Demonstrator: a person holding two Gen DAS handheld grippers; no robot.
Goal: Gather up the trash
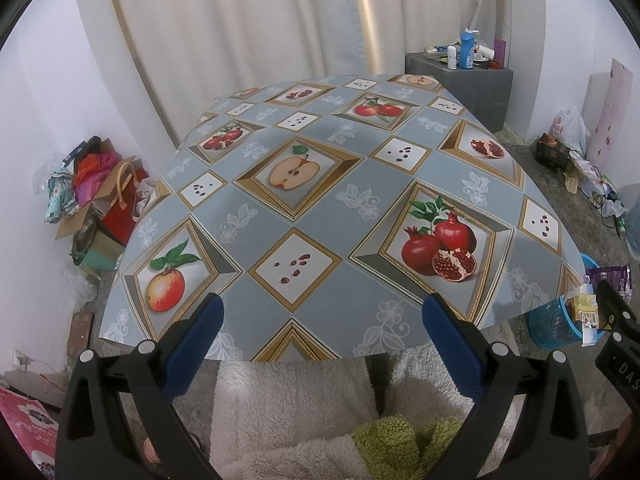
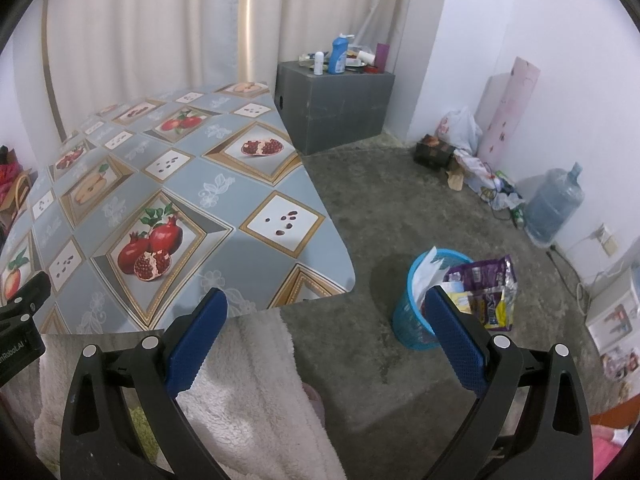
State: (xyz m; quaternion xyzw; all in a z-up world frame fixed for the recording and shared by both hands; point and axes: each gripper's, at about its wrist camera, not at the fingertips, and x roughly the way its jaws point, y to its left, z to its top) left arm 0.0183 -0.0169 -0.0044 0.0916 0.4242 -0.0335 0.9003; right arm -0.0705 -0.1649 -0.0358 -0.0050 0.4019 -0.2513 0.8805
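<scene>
Left tongs (image 1: 322, 312) spread wide, nothing between the blue pads, held over the near edge of the fruit-patterned grey desk (image 1: 320, 184). Right tongs (image 2: 326, 308) likewise spread and empty, above the concrete floor (image 2: 380, 208). Blue plastic mesh trash basket (image 2: 414, 322) just beyond the right pad, partly hidden by it; purple and yellow foil wrappers (image 2: 486, 292) stick out, labels unreadable.
</scene>
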